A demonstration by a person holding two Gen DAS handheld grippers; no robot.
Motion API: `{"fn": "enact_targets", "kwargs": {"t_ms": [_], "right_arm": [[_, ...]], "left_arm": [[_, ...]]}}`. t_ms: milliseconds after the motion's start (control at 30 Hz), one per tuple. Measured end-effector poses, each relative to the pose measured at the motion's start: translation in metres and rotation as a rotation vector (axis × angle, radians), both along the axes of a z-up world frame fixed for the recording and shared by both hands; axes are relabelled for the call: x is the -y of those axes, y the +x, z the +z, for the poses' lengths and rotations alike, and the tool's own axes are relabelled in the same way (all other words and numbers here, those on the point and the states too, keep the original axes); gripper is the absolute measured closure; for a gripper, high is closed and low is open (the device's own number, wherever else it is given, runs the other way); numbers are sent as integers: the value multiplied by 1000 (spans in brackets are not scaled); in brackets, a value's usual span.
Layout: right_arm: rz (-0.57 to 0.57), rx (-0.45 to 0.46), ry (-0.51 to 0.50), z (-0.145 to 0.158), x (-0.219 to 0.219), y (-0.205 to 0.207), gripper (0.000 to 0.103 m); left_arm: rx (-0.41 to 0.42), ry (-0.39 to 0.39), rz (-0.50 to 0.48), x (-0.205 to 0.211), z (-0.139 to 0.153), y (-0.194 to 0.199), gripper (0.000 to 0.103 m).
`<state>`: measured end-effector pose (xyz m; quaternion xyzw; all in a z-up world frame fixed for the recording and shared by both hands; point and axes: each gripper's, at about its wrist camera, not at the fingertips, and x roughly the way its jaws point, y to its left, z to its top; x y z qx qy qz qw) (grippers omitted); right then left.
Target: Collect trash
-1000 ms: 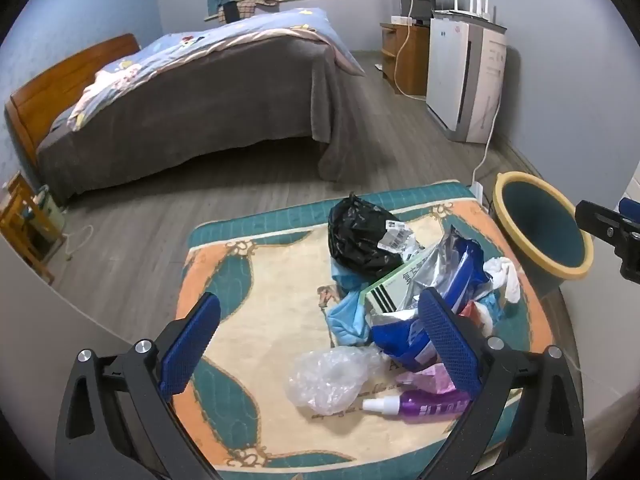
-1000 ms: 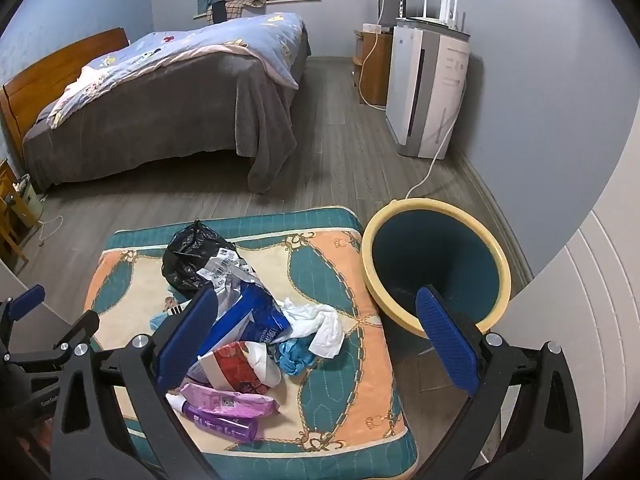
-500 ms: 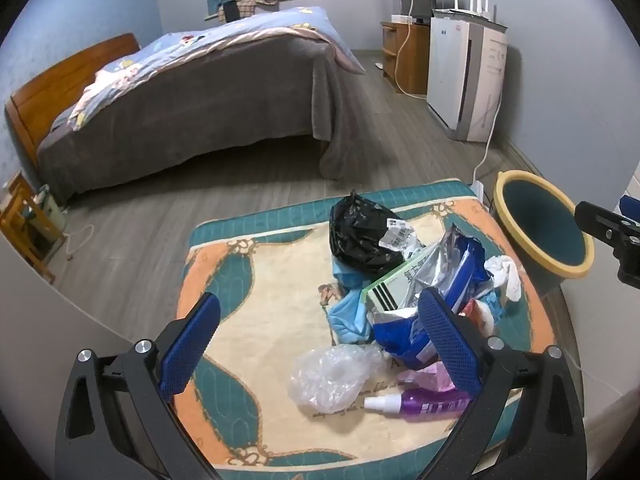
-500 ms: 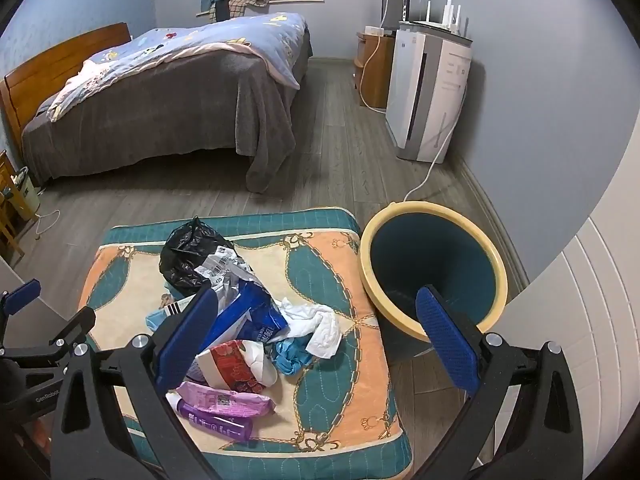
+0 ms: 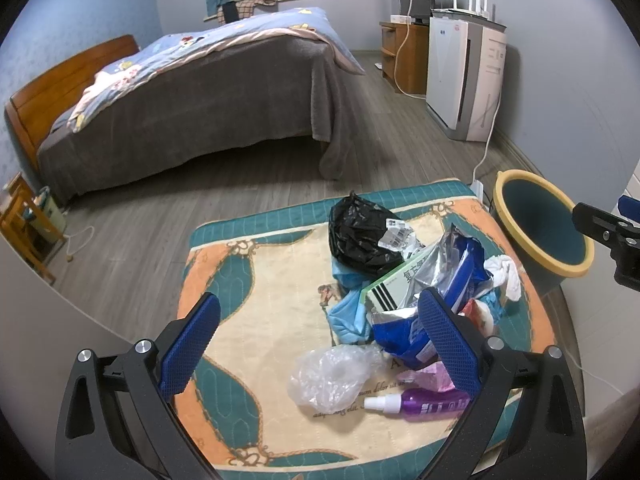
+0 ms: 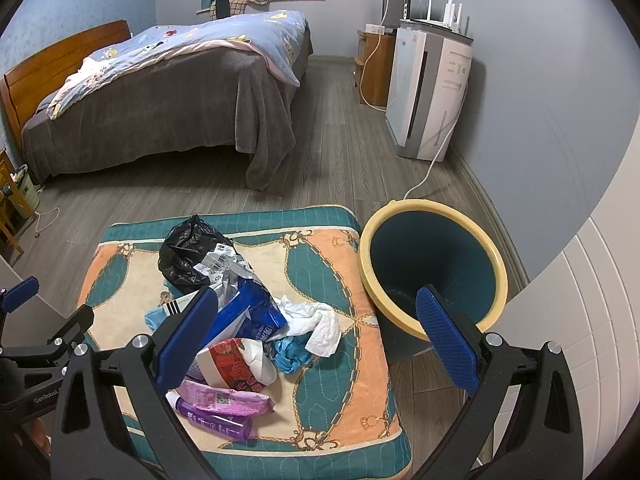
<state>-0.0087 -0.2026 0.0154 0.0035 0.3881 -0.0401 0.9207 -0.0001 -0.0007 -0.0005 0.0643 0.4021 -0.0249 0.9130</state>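
Both tongs (image 5: 318, 340) (image 6: 316, 336) agape above trash (image 5: 404, 280)

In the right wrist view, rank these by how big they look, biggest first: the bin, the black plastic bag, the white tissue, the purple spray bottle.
1. bin
2. black plastic bag
3. white tissue and purple spray bottle: look alike; the bottle lies nearer the camera, so unranked.

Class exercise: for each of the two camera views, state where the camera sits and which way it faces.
Left wrist: on the left hand-held gripper, open, facing the trash pile's left; the right one's tip shows at right.
Right wrist: on the right hand-held gripper, open, facing the pile and teal bin; the left one shows lower left.
Shared: black bag, purple bottle, bed.
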Motion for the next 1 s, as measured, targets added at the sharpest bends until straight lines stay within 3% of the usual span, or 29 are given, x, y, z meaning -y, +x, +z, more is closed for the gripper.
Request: {"fn": "enact_targets", "kwargs": {"t_ms": [1000], "right_arm": [[0,-9,-5,-6,0,-1,6]], "left_arm": [[0,2,0,0,0,0,5]]}}
